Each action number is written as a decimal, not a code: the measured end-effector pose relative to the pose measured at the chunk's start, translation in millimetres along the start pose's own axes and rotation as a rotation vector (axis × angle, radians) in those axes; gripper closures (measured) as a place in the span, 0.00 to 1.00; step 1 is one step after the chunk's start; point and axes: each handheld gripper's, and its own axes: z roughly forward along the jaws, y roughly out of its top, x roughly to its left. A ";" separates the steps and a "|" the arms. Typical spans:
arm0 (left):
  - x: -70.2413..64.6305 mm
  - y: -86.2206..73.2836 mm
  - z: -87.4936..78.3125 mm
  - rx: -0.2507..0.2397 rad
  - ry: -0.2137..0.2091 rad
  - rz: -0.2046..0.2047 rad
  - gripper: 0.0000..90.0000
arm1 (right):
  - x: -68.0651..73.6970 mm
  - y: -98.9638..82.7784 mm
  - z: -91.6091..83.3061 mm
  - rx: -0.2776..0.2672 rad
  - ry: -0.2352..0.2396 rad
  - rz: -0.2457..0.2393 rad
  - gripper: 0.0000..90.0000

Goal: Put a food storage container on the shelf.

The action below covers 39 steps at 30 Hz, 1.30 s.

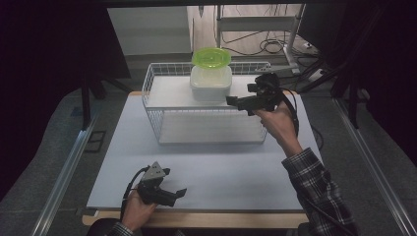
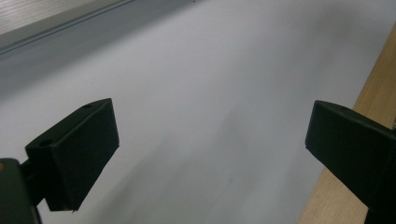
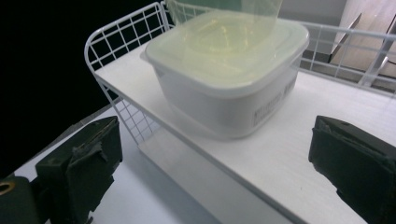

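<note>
Close to the person, the left hand-held gripper [image 1: 167,189] is resting low over the front of the white counter [image 1: 211,172], near its wooden edge [image 2: 369,93]. Its jaws are standing wide apart with nothing between them. Farther back, a white wire rack [image 1: 206,105] is sitting on the counter, and it has a flat white shelf [image 3: 289,158] on top. The right hand-held gripper [image 1: 235,102] is being held up at the right end of that shelf, pointing left toward a box. Its jaws are also standing apart and are not touching anything. The white plastic box [image 1: 211,82] is sitting on the shelf, near the back, with its lid [image 3: 229,42] on. A round green lid [image 1: 211,57] is lying on top of the box.
</note>
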 end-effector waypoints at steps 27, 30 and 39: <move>-3.0 0.3 -0.7 -0.018 0.037 0.038 0.02 | 16.1 -53.0 -14.8 0.015 -0.013 -0.079 0.02; -3.3 0.3 -0.4 -0.016 0.039 0.041 0.02 | 16.3 -58.8 -14.3 0.016 -0.015 -0.082 0.02; -3.4 0.1 -0.5 -0.014 0.043 0.043 0.02 | 16.4 -75.7 -10.6 0.020 -0.018 -0.088 0.02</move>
